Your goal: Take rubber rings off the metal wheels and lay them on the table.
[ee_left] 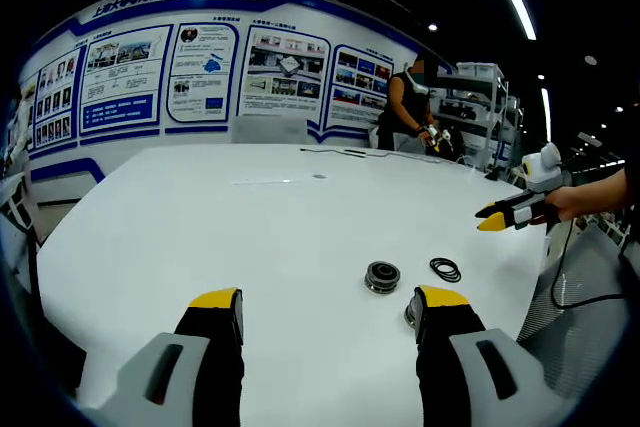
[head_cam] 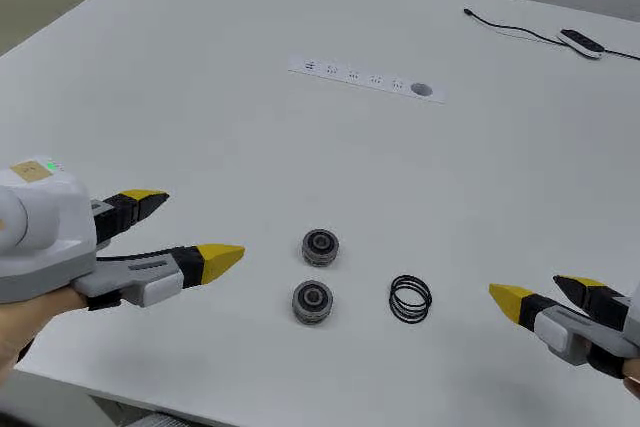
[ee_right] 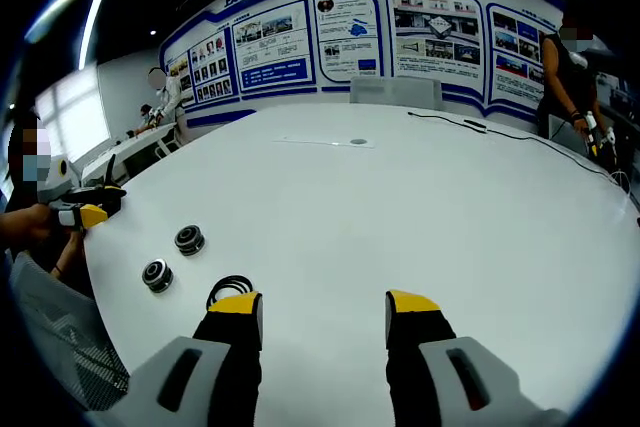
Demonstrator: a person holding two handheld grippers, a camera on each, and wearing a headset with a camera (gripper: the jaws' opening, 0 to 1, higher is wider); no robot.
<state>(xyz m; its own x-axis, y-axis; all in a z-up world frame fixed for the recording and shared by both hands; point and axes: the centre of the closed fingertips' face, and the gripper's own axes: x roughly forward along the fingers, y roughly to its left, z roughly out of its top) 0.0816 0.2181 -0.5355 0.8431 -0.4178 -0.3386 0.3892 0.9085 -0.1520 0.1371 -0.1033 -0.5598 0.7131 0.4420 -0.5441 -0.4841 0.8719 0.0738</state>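
A: How do the two grippers stand?

B: The left gripper (head_cam: 200,223) has its jaws wide apart, with nothing between them. The right gripper (head_cam: 525,285) is spread wide too and carries nothing. Both hang above the table (head_cam: 250,127), one on each side of the parts and well apart from them. In the head view the body of the right gripper is cut off by the lower right corner. Only a small part of the hand (head_cam: 25,327) under the left gripper shows.

A: Where are the parts?

B: Two wheels lie flat between the grippers: the far wheel (head_cam: 320,247) and the near wheel (head_cam: 312,301), just beside each other but not touching. The rubber rings (head_cam: 410,299) lie on the table, to the right of the near wheel and apart from it. In the left gripper view one jaw hides half of the near wheel. In the right gripper view a jaw tip covers the edge of the rings.

A: And their material?

B: The wheels are round and thick, with a dark outer band and a grey metal centre. I cannot tell if that band is a rubber ring. The loose rings are thin black loops that overlap, so their number is hard to read. The jaws are black with pointed yellow tips. The table is white and smooth. Farther back lie a flat white power strip (head_cam: 365,78) and a black cable (head_cam: 505,27).
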